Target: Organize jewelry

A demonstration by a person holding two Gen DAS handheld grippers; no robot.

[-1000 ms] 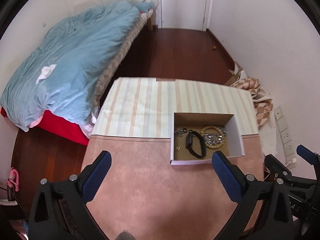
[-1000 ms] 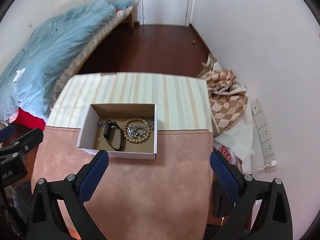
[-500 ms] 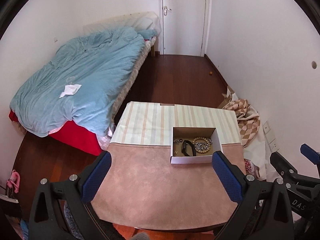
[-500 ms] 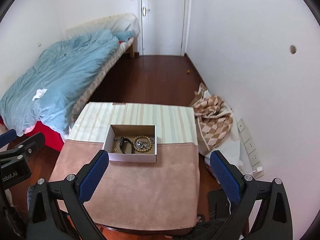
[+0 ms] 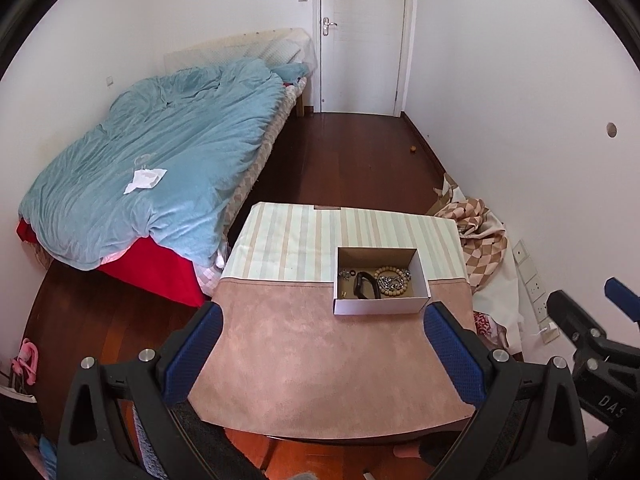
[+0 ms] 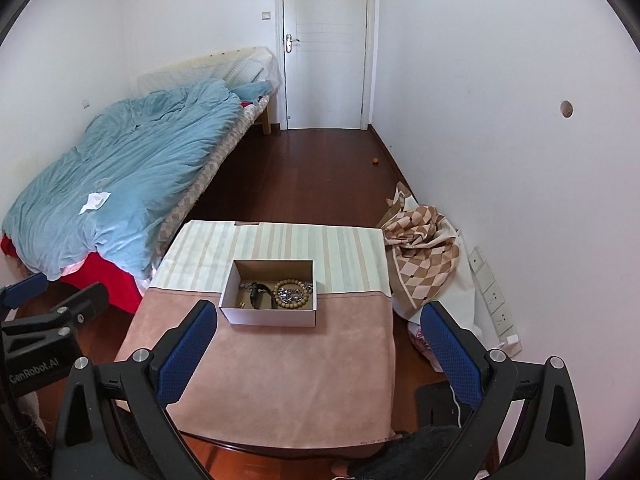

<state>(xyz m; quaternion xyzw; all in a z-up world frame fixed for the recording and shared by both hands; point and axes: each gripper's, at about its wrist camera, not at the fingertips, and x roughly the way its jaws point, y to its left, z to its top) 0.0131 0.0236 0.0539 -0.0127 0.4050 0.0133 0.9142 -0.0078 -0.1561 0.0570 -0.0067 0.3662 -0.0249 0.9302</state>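
Observation:
A small open white cardboard box (image 5: 378, 306) (image 6: 268, 316) stands on the table (image 5: 288, 360) (image 6: 280, 372), where the pink cloth meets the striped cloth. Inside lie a wooden bead bracelet (image 5: 394, 285) (image 6: 292, 298), a silver chain (image 5: 390, 280) (image 6: 289, 292), a black band (image 5: 364, 285) (image 6: 259, 293) and small metal pieces (image 5: 345, 274). My left gripper (image 5: 322, 354) is open and empty, high above the table's near edge. My right gripper (image 6: 318, 354) is open and empty too, held back likewise.
A bed with a blue duvet (image 5: 152, 168) (image 6: 112, 184) stands left of the table. A checkered cloth pile (image 5: 476, 236) (image 6: 420, 252) lies on the floor at the right wall. A closed white door (image 5: 360, 40) is at the far end.
Both grippers have pulled up and back from the table; the box now looks smaller and farther, and more of the room shows. Both stay open and empty.

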